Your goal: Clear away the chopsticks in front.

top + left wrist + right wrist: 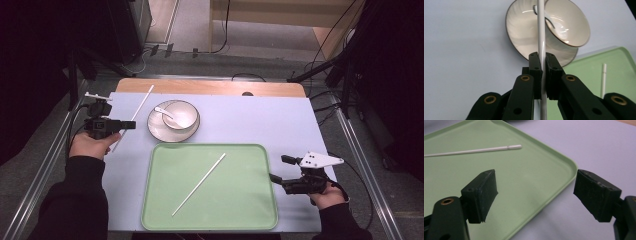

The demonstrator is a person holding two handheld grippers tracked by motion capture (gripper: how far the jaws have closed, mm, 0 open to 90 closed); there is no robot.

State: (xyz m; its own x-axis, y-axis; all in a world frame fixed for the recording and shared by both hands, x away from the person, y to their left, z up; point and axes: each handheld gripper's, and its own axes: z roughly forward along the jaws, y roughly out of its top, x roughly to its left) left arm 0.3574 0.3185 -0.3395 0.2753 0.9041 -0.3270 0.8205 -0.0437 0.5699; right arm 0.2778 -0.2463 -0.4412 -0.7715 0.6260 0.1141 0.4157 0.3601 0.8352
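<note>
At the left edge of the counter (250,115), the left claw (131,124) is clamping a white chopstick (141,104) near its middle, jaws pressing together on the shaft; in the left gripper view the chopstick (541,40) is running straight up between the pads (535,72) and crossing in front of the bowl (566,25), which is sitting on a saucer (516,37). A second chopstick (199,184) is lying diagonally on the green tray (160,210), well apart from both claws. The right claw (278,170) is waiting just beside the tray's right rim with jaws wide apart and gripping nothing; its own view is looking across the tray corner (564,167) toward the lying chopstick (474,150). Judgement: the step in hand is carrying the gripped chopstick over to the tray to join its mate; the next move is calling for a swing right over the tray rim, lowering until the stick is lying flat, then parting the jaws. Risk: the long stick pivoting in the grip, or clipping the bowl. A white spoon (165,114) is resting in the bowl; the held chopstick's lower end is running out of frame in the left gripper view, and whether its far tip is touching the counter is hard to tell
</note>
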